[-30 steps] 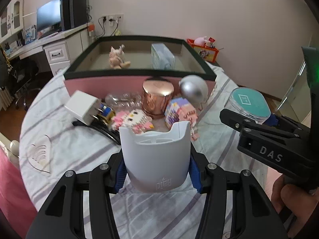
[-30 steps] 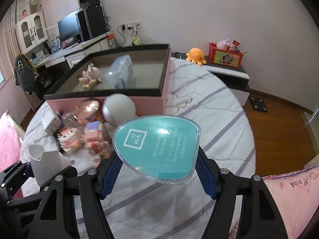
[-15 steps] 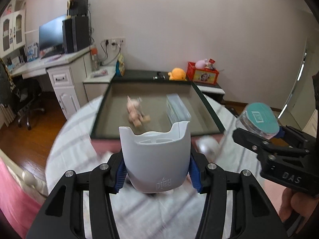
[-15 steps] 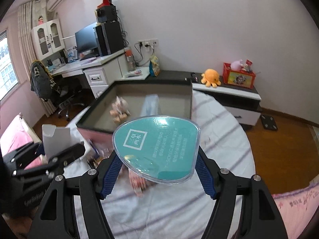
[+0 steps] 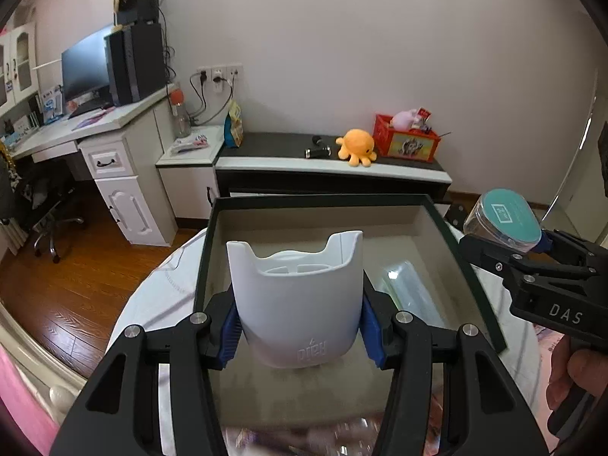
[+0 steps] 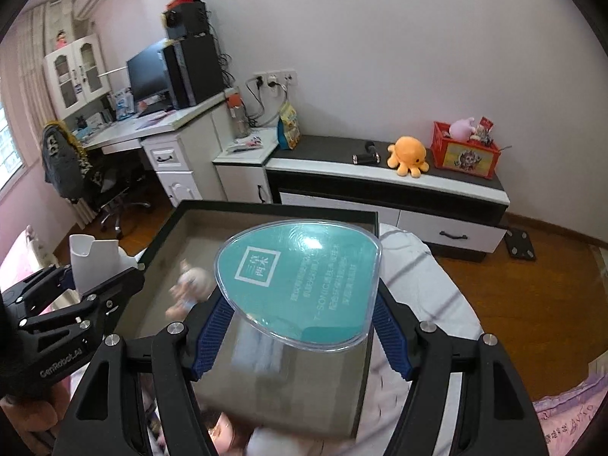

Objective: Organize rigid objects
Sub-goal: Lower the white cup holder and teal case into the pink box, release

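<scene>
Left gripper (image 5: 298, 326): blue pads clamped on both sides of a white plastic holder (image 5: 296, 300), held upright at lower centre of the left wrist view. The holder has a notched rim and embossed lettering near its base.

Right gripper (image 6: 302, 326): pads closed against a clear container with a teal label (image 6: 300, 285), lower centre of the right wrist view. It fills the gap between the fingers, label facing the camera.

Behind and below both loads: a shallow open box with a dark rim (image 5: 323, 200) on a striped cloth (image 6: 429, 288). Inside it, a blurred small figurine (image 6: 190, 285) at middle left of the right view, and a clear packet (image 5: 408, 292) right of the holder in the left view.

Each gripper shows in the other's view, at the frame edge. A hand (image 5: 570, 383) shows at lower right of the left view.

Back of frame: low cabinet with an orange plush octopus (image 6: 408, 155).
</scene>
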`<state>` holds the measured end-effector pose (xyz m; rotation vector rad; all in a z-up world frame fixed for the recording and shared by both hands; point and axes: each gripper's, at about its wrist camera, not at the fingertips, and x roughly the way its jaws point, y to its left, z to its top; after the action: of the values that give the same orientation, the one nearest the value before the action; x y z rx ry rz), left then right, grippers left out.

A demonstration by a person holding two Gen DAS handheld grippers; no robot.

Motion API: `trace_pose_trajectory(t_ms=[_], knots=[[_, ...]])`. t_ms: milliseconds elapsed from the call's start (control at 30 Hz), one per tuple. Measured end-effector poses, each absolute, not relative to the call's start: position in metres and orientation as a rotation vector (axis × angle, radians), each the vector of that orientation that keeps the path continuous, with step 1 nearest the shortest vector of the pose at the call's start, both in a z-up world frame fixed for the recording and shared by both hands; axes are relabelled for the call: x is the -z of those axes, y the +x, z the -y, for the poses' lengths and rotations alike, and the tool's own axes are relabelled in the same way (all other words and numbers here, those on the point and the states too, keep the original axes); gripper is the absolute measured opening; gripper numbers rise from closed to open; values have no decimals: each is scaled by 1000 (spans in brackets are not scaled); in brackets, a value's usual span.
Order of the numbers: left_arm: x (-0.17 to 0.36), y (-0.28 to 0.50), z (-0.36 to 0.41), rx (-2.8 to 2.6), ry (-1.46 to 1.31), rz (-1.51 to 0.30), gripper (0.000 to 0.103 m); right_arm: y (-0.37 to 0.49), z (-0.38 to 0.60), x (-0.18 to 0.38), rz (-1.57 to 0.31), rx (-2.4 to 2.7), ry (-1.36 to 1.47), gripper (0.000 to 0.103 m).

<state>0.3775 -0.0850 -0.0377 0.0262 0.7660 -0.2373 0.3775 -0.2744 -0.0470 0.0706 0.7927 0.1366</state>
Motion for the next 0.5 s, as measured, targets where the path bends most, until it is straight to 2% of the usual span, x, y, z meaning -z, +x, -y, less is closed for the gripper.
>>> trace_pose_trajectory(t_ms=[433,467,500], knots=[[89,448,109,230,53,-890,54,447,279,105,-951,-133,135,71],[91,449,109,228,56,-895,57,447,278,106,-956,-137,138,71],[94,450,110,225,59,-911,69,446,278,108,-962,-143,144,72]])
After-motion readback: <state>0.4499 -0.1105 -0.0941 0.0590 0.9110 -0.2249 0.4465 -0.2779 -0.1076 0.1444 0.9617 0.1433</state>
